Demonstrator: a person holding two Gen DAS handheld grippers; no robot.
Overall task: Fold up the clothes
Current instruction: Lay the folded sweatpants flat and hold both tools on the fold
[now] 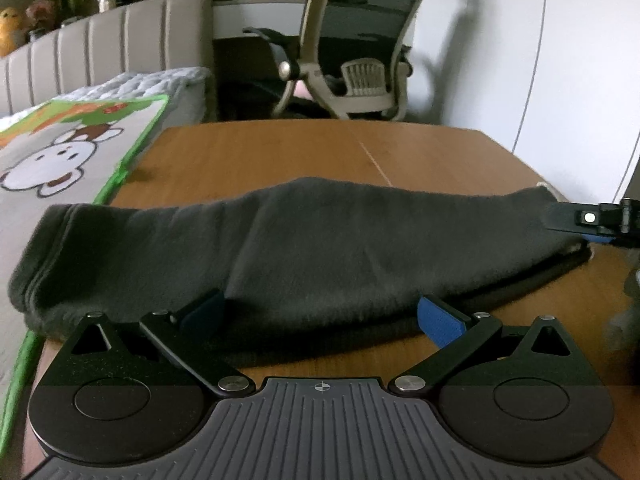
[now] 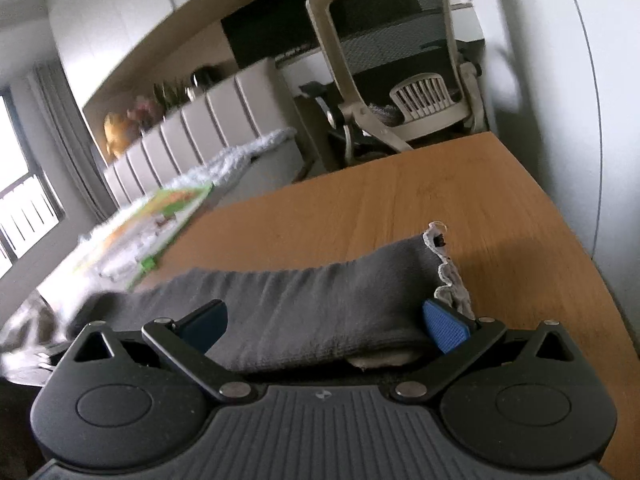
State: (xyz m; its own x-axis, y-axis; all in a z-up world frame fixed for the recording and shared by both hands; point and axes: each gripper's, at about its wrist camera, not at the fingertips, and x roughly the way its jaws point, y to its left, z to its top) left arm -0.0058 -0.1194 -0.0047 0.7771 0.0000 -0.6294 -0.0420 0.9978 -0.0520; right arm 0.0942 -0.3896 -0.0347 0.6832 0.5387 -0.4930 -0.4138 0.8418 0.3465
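1. Garment (image 1: 320, 248): dark grey, fuzzy fleece-like knit, folded into a long low band lying across the table (image 1: 280, 156). Its left end, thick with stacked layers and a stitched hem, overhangs the table edge toward the mat (image 1: 72, 148).
2. Right end of the garment, right wrist view (image 2: 304, 312): ribbed grey cloth with a pale frayed, wavy edge standing up from the fold; a light lining shows under the lower edge.
3. Left gripper (image 1: 320, 312): fingers spread wide, released. The near edge of the garment bulges between the blue pads (image 1: 440, 322); the pads do not pinch it.
4. Right gripper (image 2: 324, 322): fingers likewise wide apart, with the cloth lying between them and against the right pad (image 2: 444, 326). No clamp on the cloth.
5. In the left wrist view the right gripper (image 1: 592, 222) enters from the right edge, its tip at the garment's right end; its opening cannot be judged there.
6. Table: orange-brown wood grain, smooth, with a thin pale seam line running away from the camera.
7. Mat: flat, green border, cartoon monkey print, just beside the table's left edge.
8. Chair (image 1: 360, 40) beyond the far table edge: beige frame, dark mesh back, slatted lumbar piece.
9. No containers in either view.
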